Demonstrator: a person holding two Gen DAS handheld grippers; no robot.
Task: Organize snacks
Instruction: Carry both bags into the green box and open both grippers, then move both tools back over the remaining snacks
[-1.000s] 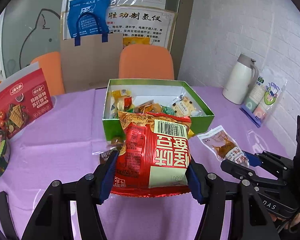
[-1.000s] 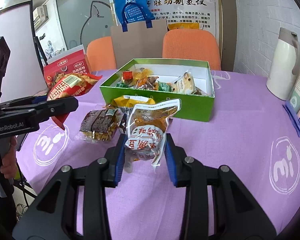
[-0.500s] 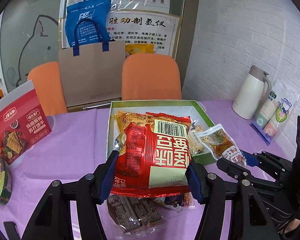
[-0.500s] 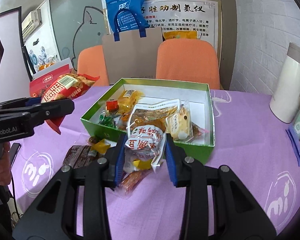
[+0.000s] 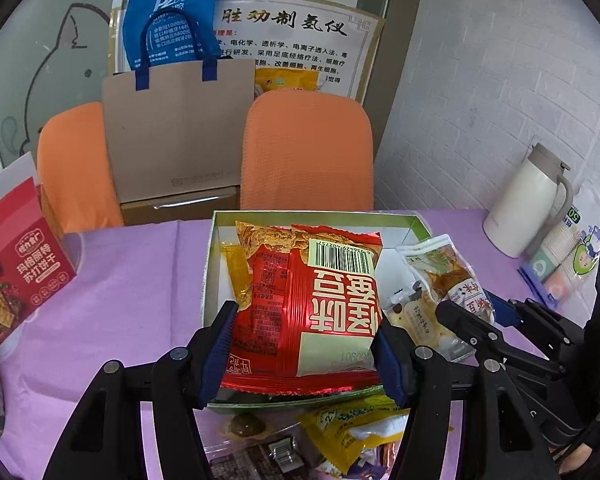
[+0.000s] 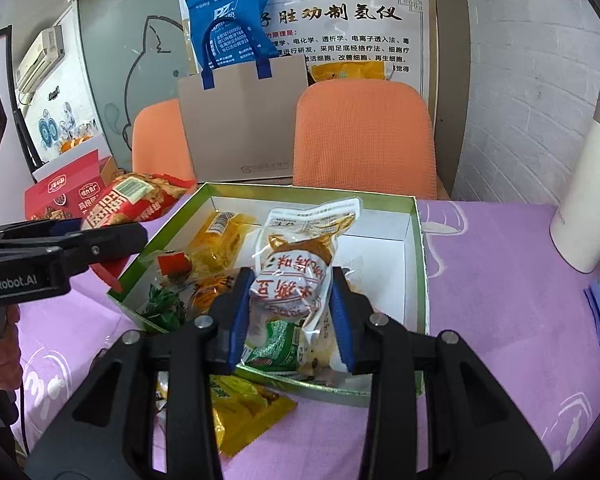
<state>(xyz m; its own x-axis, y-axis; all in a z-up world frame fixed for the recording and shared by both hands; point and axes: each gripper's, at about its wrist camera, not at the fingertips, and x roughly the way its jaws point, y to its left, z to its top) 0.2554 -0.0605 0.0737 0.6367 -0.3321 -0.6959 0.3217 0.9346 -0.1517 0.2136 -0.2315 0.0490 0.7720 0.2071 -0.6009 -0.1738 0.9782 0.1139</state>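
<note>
Left wrist view. My left gripper [image 5: 304, 344] clamped a red foil packet [image 5: 312, 312] by its two side edges, blue pads [image 5: 220, 350] pressing the crinkled, glossy film so that the flat barcode face stood upright ahead of me. I held it above the near part of the green box [image 5: 208, 276], presumably to drop it in; a yellow packet [image 5: 236, 272] lay in the box behind it. To my right the other gripper carried a clear pouch [image 5: 446, 276]. Below my fingers, outside the box on the purple tablecloth [image 5: 132, 280], lay a second yellow wrapper [image 5: 352, 424], still unsorted.

Right wrist view. My right gripper [image 6: 290, 316] pinched the clear pouch [image 6: 300, 264] at its waist, the soft plastic bulging between the pads; it hung over the box's near wall [image 6: 420, 264], above mixed small sweets. The white cardboard floor beyond was bare, probably the easiest drop spot. To my left the red packet [image 6: 136, 200] projected from the other gripper [image 6: 100, 236].
</note>
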